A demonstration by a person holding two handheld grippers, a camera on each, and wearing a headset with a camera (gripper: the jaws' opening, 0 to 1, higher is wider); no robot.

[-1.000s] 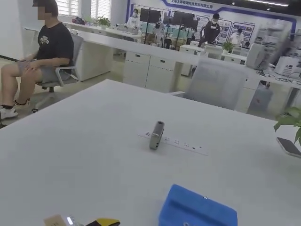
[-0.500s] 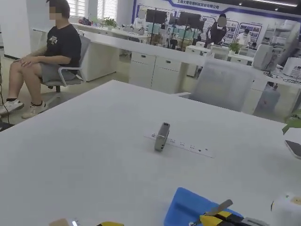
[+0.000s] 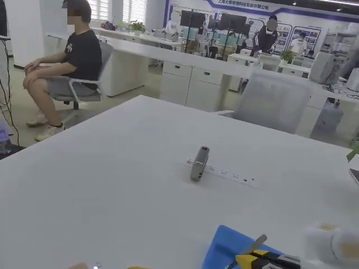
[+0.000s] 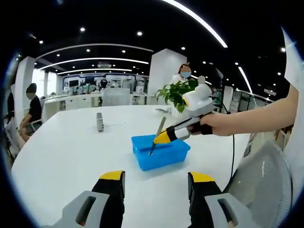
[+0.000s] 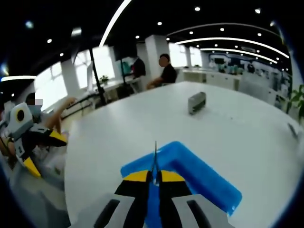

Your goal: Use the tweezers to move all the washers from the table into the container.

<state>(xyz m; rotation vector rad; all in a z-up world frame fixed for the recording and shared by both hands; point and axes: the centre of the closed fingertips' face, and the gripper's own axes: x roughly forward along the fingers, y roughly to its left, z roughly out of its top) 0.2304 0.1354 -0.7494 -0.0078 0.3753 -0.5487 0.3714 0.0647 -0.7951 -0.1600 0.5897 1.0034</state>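
Observation:
A blue container [image 4: 160,151] sits on the white table [image 3: 112,179]; its near corner shows in the head view [image 3: 227,249]. My right gripper [image 5: 155,176] is shut on thin metal tweezers [image 5: 155,156]. The tweezers [image 4: 156,138] slant down with their tip just over the container's open top. In the head view the right gripper [image 3: 249,261] comes in from the lower right. My left gripper [image 4: 156,178] stands open with nothing between its jaws, a little short of the container. It also appears at the left of the right gripper view [image 5: 28,137].
A grey adapter [image 3: 199,162] stands on a white power strip [image 3: 230,175] mid-table. A potted plant [image 4: 175,92] is at the table's far side. A person [image 3: 70,61] sits on a chair to the left. A grey office chair [image 3: 269,101] is behind the table.
The right gripper with the tweezers has come into the head view from the lower right, over the blue container. The head camera has panned slightly.

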